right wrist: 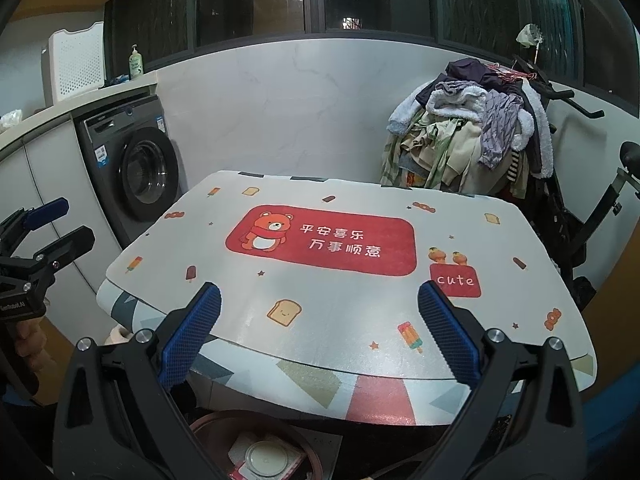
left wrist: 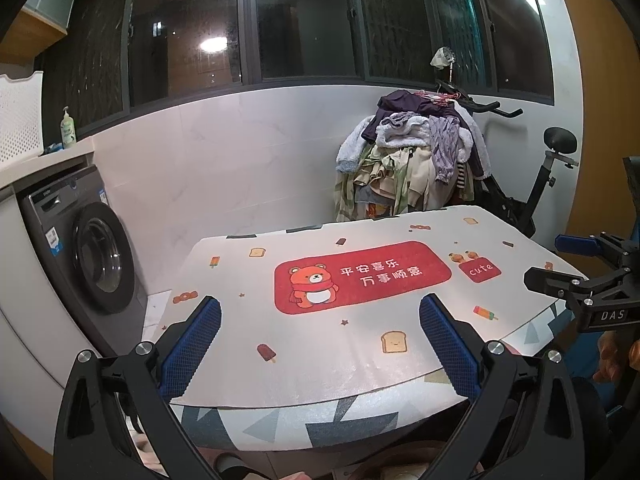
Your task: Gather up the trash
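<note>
A reddish bin (right wrist: 256, 446) sits on the floor below the table's (right wrist: 344, 304) near edge, holding a round clear lid (right wrist: 267, 458) and white scraps; only the right wrist view shows it. The right gripper (right wrist: 319, 330) and left gripper (left wrist: 320, 340) both hover spread wide, holding nothing. The left view alone shows the right gripper from its side.

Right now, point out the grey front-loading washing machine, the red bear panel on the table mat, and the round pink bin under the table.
Grey washing machine (right wrist: 149, 174), right wrist view, door glass.
Red bear panel (left wrist: 360, 276), left wrist view, centre.
Pink bin (right wrist: 224, 418), right wrist view, upper rim.
</note>
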Demonstrator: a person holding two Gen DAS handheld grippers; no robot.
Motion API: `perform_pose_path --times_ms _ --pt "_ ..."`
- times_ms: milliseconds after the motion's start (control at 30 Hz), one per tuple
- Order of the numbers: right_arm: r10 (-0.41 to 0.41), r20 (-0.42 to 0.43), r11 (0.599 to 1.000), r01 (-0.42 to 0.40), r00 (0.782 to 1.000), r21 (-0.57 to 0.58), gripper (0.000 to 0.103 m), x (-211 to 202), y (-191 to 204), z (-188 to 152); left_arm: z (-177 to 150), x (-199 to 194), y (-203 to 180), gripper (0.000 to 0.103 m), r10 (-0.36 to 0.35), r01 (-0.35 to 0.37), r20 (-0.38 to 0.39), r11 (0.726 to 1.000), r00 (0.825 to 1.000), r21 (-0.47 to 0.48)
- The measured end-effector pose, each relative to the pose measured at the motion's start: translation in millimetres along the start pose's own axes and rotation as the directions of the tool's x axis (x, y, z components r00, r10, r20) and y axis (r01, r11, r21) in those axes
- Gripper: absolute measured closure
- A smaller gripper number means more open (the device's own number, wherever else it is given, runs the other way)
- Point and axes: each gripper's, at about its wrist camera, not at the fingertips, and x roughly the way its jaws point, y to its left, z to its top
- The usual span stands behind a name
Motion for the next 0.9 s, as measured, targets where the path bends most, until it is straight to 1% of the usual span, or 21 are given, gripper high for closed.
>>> perform_pose_path --times_ms 500,900 --pt "0.003 0.008 1.000 -0.003 1.000 -0.011 0.006 -1.6 3.6 1.0 -2.5 -0.4 -0.4 0.006 -0.002 0.002 -0.007 1.000 1.000 -0.006" --pt "0.005 0.005 1.000 -0.005 1.000 -0.018 0.006 -0.6 5.7 1.4 -5.2 1.1 -3.4 0.006 0.001 -0.001 -0.008 1.000 1.000 0.007"
